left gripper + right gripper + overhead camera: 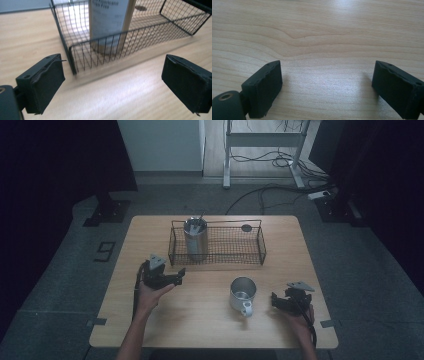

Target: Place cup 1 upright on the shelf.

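A black wire basket stands at the back middle of the wooden table. A tall steel tumbler stands upright in its left end, with something thin sticking out of its top. A steel mug sits on the table in front of the basket, its handle toward the near edge. My left gripper hovers just in front of the basket's left corner, open and with nothing in it. Its own view looks at the basket corner and the tumbler past the left gripper. My right gripper rests right of the mug, pointing toward it. In its own view the right gripper stands open over bare wood.
A small dark disc lies at the basket's back right, also seen as a disc in the left gripper view. Beyond the table are a desk frame, floor cables and dark curtains.
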`<state>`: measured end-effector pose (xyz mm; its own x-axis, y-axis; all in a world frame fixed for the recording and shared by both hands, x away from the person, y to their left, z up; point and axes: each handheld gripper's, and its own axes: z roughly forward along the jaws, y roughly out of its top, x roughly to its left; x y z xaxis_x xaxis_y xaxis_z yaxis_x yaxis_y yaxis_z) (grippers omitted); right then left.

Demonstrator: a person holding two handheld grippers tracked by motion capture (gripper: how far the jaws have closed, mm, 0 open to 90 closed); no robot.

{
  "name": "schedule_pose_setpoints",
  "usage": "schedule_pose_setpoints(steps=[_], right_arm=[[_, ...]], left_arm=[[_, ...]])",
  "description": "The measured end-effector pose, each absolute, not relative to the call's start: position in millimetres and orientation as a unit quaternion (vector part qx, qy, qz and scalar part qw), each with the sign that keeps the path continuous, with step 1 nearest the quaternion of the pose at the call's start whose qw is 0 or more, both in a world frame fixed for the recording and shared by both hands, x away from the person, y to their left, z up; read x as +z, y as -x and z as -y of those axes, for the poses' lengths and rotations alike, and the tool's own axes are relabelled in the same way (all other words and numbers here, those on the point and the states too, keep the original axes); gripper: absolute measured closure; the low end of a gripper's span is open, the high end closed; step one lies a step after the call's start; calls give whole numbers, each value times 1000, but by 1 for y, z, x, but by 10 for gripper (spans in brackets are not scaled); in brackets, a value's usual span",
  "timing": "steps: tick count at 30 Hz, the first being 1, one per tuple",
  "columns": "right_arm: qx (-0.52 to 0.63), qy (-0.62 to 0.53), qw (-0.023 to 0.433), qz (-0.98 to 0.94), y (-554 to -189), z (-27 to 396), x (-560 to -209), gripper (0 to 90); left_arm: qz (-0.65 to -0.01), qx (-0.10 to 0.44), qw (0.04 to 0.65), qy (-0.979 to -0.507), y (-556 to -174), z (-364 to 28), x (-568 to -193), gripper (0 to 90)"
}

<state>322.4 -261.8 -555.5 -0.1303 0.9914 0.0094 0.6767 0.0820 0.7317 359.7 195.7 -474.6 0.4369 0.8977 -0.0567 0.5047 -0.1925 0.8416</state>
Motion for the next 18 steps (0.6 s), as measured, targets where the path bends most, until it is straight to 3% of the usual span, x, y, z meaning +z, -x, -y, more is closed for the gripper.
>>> schedule_pose_setpoints(steps=[18], right_arm=[[307, -604, 260, -688, -321, 261, -555, 123]], left_arm=[[-475, 210, 401, -754, -329, -207, -512, 70]])
